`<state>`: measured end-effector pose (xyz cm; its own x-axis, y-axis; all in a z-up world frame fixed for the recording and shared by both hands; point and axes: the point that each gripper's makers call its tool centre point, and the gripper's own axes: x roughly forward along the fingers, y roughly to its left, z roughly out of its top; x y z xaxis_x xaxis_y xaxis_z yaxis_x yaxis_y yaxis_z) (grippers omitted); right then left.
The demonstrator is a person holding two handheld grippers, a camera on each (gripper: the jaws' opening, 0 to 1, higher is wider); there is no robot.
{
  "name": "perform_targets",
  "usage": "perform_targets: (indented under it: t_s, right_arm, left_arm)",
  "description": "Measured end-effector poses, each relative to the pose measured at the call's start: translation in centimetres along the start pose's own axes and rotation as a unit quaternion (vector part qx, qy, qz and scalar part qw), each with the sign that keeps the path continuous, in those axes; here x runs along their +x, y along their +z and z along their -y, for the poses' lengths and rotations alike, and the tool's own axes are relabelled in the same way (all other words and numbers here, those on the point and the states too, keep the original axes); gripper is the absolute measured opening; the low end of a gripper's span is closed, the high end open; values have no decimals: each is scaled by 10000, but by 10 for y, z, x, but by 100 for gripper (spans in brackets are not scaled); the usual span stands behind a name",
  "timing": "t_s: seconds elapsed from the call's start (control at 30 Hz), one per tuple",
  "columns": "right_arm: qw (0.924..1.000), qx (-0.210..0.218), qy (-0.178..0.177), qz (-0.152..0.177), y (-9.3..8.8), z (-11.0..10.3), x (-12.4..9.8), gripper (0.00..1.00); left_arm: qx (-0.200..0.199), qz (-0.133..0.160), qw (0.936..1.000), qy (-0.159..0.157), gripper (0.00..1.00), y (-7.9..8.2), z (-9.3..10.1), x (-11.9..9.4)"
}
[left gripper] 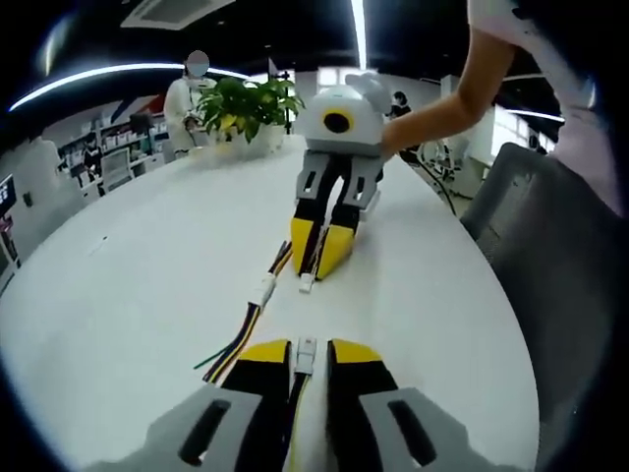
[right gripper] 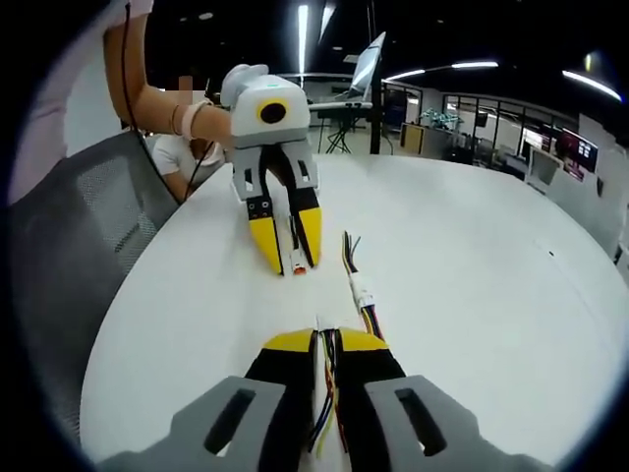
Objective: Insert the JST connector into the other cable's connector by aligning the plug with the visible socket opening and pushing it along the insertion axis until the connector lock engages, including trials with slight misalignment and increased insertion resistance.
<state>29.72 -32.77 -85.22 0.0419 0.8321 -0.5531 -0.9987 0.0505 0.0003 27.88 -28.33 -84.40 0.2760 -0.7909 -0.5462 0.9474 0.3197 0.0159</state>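
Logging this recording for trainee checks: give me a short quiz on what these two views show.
1. True or false: the left connector and the right connector are already mated.
2. What lies on the white table beside the grippers? A) loose cable B) screwdriver C) tape roll
3. Fill in: the left gripper and right gripper are each ____ (open/shut) on their connector's cable.
Key: 1 false, a gap separates them; 2 A; 3 shut.
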Motion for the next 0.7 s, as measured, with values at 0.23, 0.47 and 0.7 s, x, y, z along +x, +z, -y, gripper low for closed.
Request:
perform_targets:
  t_s: [0.23, 0.47, 0.7]
  right_arm:
    - [10000, 7, -22, 13, 0, 1, 0, 4]
    - [10000, 1, -27, 20, 0, 2, 0, 4]
    - [10000, 64, -58, 16, 0, 2, 0, 3]
  left_arm:
    - [-6, 9, 10000, 45, 5, -2, -4, -3]
    - [4, 5, 10000, 31, 0, -3, -7, -3]
    - [26, -7, 10000, 31, 0, -4, -9, -1]
